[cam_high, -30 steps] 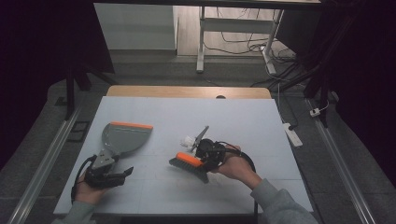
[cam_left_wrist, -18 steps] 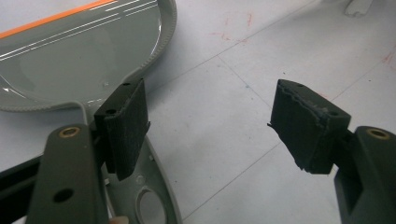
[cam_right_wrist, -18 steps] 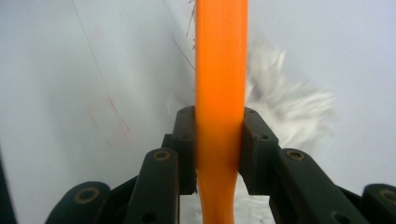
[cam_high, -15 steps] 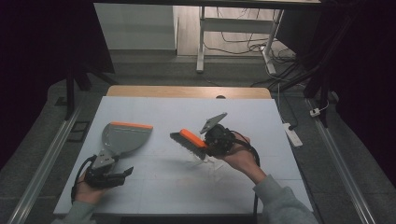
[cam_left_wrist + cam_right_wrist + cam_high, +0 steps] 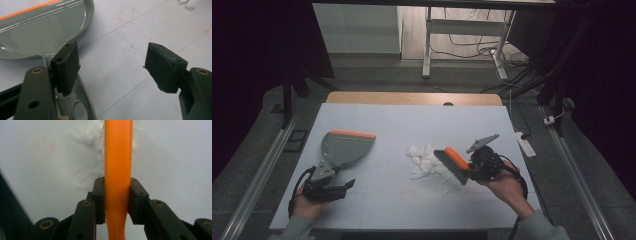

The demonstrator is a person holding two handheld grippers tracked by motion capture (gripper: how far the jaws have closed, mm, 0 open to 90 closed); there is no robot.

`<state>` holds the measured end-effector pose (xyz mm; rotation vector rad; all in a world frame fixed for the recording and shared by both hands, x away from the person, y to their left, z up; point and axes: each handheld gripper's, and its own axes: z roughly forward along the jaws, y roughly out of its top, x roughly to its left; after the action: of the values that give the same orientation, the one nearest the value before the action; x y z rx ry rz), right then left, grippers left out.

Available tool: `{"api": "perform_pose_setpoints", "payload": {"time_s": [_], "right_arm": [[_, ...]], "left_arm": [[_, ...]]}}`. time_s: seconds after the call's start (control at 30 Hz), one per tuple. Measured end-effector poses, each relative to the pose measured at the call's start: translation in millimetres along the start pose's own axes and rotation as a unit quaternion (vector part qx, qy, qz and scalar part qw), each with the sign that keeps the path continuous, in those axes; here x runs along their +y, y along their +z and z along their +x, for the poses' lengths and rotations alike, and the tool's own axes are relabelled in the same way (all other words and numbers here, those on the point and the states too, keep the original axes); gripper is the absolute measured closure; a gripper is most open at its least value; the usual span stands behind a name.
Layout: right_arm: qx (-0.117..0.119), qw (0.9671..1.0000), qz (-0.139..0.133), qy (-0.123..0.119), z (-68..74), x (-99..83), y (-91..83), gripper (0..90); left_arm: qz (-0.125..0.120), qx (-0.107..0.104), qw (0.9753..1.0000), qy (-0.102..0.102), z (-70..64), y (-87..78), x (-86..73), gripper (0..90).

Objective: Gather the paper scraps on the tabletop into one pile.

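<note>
Scatter is the risk: the right gripper (image 5: 476,167), fingers clamped on the orange-backed hand brush (image 5: 452,165) touching the white paper shreds (image 5: 424,160), faces an unheld grey dustpan (image 5: 343,147) well apart, beside the left gripper's (image 5: 329,189) released fingers.

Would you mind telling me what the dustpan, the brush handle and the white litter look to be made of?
The dustpan looks like glossy moulded grey plastic: it shows sharp light streaks and an orange lip. The brush handle, clamped in the right hand-held gripper, seems smooth orange plastic with a soft sheen. The white litter looks like crumpled paper or tissue; I cannot tell which.
</note>
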<state>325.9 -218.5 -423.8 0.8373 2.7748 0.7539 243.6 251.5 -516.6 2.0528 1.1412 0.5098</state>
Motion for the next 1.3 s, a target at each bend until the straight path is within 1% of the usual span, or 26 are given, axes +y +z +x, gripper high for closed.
{"api": "perform_pose_setpoints", "payload": {"time_s": [0.03, 0.07, 0.1, 0.13, 0.17, 0.23, 0.27, 0.3, 0.33, 0.4, 0.43, 0.5, 0.6, 0.63, 0.7, 0.77, 0.8, 0.83, 0.87, 0.93, 0.97, 1.07, 1.17, 1.23, 1.27, 1.3], "right_arm": [[0.011, 0.9999, 0.002, -0.008, 1.6, -3.5, 0.0, 70.4], [0.015, 0.9997, 0.007, -0.017, 4.4, -6.8, 0.5, 70.4], [0.012, 0.9992, 0.012, -0.035, 8.2, -8.8, 1.4, 70.3], [0.018, 0.9978, 0.018, -0.062, 11.3, -9.9, 3.2, 70.4], [0.032, 0.9957, 0.024, -0.084, 14.5, -10.0, 5.5, 70.4], [0.046, 0.9910, 0.041, -0.119, 22.5, -6.5, 13.0, 70.4], [0.045, 0.9886, 0.053, -0.133, 26.5, -3.3, 17.9, 70.3], [0.038, 0.9864, 0.059, -0.148, 29.2, 0.1, 23.6, 70.4], [0.032, 0.9860, 0.056, -0.154, 30.7, 4.4, 27.1, 70.4], [0.026, 0.9848, 0.059, -0.161, 28.7, 14.6, 34.7, 70.3], [0.020, 0.9847, 0.056, -0.164, 27.1, 19.4, 38.8, 70.4], [0.023, 0.9852, 0.051, -0.162, 23.7, 28.9, 46.5, 70.4], [0.013, 0.9846, 0.051, -0.167, 19.9, 40.8, 55.5, 70.4], [0.007, 0.9849, 0.045, -0.167, 17.9, 43.2, 57.1, 70.4], [-0.003, 0.9872, 0.032, -0.156, 14.8, 46.2, 58.1, 70.4], [-0.009, 0.9887, 0.009, -0.150, 12.7, 46.8, 55.9, 70.4], [-0.004, 0.9898, 0.000, -0.143, 12.7, 46.7, 53.0, 70.4], [0.002, 0.9897, -0.011, -0.143, 12.6, 46.2, 49.7, 70.4], [0.004, 0.9899, -0.022, -0.140, 13.6, 45.4, 45.5, 70.4], [-0.003, 0.9905, -0.047, -0.129, 14.6, 42.8, 35.6, 70.4], [-0.004, 0.9911, -0.059, -0.119, 14.3, 41.0, 30.1, 70.3], [-0.018, 0.9931, -0.087, -0.077, 10.7, 33.7, 15.3, 70.3], [-0.036, 0.9947, -0.094, -0.024, 4.5, 24.9, 6.1, 70.3], [-0.057, 0.9950, -0.082, 0.004, -1.8, 19.3, 3.3, 70.3], [-0.066, 0.9948, -0.074, 0.025, -5.6, 16.4, 3.1, 70.3], [-0.068, 0.9941, -0.068, 0.051, -9.6, 13.5, 4.0, 70.3]], "left_arm": [[0.000, 0.000, 1.0000, 0.000, 0.0, 0.2, 0.0, 28.7], [0.001, 0.000, 1.0000, 0.000, -0.1, 0.4, 0.0, 28.7], [0.001, 0.000, 1.0000, 0.001, -0.3, 0.6, 0.2, 28.7], [0.002, 0.000, 1.0000, 0.002, -0.7, 0.7, 0.3, 28.7], [0.002, -0.001, 1.0000, 0.002, -1.1, 0.8, 0.4, 28.7], [0.002, 0.000, 1.0000, 0.003, -1.9, 0.8, 0.5, 28.7], [0.002, 0.000, 1.0000, 0.003, -1.9, 0.6, 0.6, 28.7], [0.002, 0.000, 1.0000, 0.003, -1.9, 0.5, 0.5, 28.7], [0.002, 0.000, 1.0000, 0.002, -1.7, 0.4, 0.5, 28.7], [0.002, 0.001, 1.0000, 0.002, -1.3, 0.4, 0.3, 28.7], [0.002, 0.001, 1.0000, 0.002, -1.2, 0.4, 0.3, 28.7], [0.001, 0.001, 1.0000, 0.002, -0.7, 0.3, 0.1, 28.7], [0.001, 0.000, 1.0000, 0.001, -0.1, 0.2, -0.2, 28.7], [0.001, 0.001, 1.0000, 0.001, -0.1, 0.2, -0.2, 28.7], [0.001, 0.001, 1.0000, 0.001, -0.2, 0.1, -0.1, 28.7], [0.001, 0.001, 1.0000, 0.002, -0.4, -0.1, -0.1, 28.7], [0.001, 0.001, 1.0000, 0.002, -0.5, -0.1, -0.1, 28.7], [0.001, 0.001, 1.0000, 0.001, -0.4, 0.0, -0.2, 28.7], [0.001, 0.001, 1.0000, 0.001, -0.3, 0.1, -0.2, 28.7], [0.002, 0.001, 1.0000, 0.001, -0.4, 0.2, -0.2, 28.7], [0.002, 0.001, 1.0000, 0.002, -0.5, 0.0, -0.1, 28.7], [0.001, 0.001, 1.0000, 0.002, -1.0, 0.1, 0.0, 28.7], [0.002, 0.001, 1.0000, 0.002, -1.4, 0.2, -0.1, 28.7], [0.001, 0.001, 1.0000, 0.002, -1.4, 0.1, -0.1, 28.7], [0.001, 0.000, 1.0000, 0.001, -1.3, 0.0, -0.1, 28.7], [0.001, 0.001, 1.0000, 0.001, -1.4, 0.1, -0.1, 28.7]]}}
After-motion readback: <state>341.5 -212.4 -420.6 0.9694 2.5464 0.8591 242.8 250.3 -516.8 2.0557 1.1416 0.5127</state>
